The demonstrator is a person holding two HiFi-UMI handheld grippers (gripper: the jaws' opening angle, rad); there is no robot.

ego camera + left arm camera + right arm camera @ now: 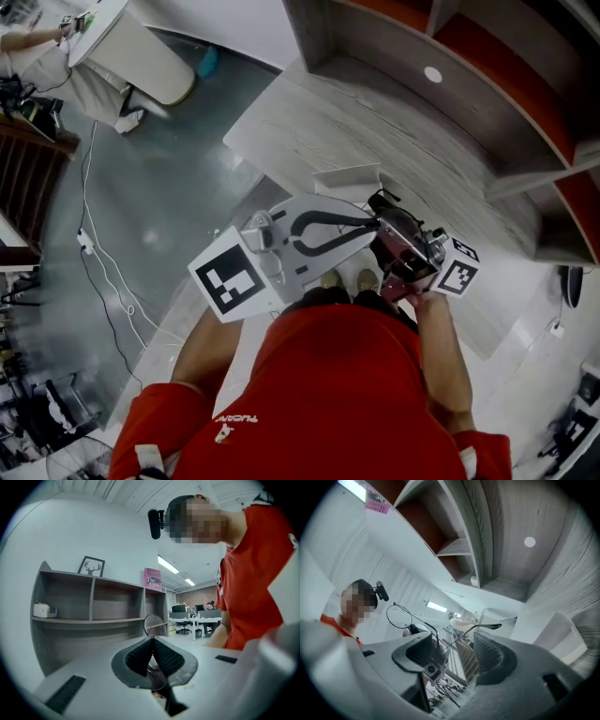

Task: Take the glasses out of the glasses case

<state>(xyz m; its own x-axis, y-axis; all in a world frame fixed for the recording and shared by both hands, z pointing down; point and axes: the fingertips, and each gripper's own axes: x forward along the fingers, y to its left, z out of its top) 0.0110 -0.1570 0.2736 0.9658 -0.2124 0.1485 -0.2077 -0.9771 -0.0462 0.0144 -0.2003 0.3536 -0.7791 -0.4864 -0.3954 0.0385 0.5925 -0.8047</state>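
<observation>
Glasses point(155, 622) are held up in air, pinched at frame by left gripper point(153, 645), its jaws pressed together on thin wire. Right gripper point(457, 652) is spread wide; temple arm is seen between its jaws, untouched.

Glasses are judged light, thin-wired, easily bent, lenses fragile; best taken at bridge or hinge.

Only one round lens is shown by left gripper view; unfolded temple is shown by right gripper view alone.

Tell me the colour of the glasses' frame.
Black, thin wire; the glasses show best in the right gripper view.
</observation>
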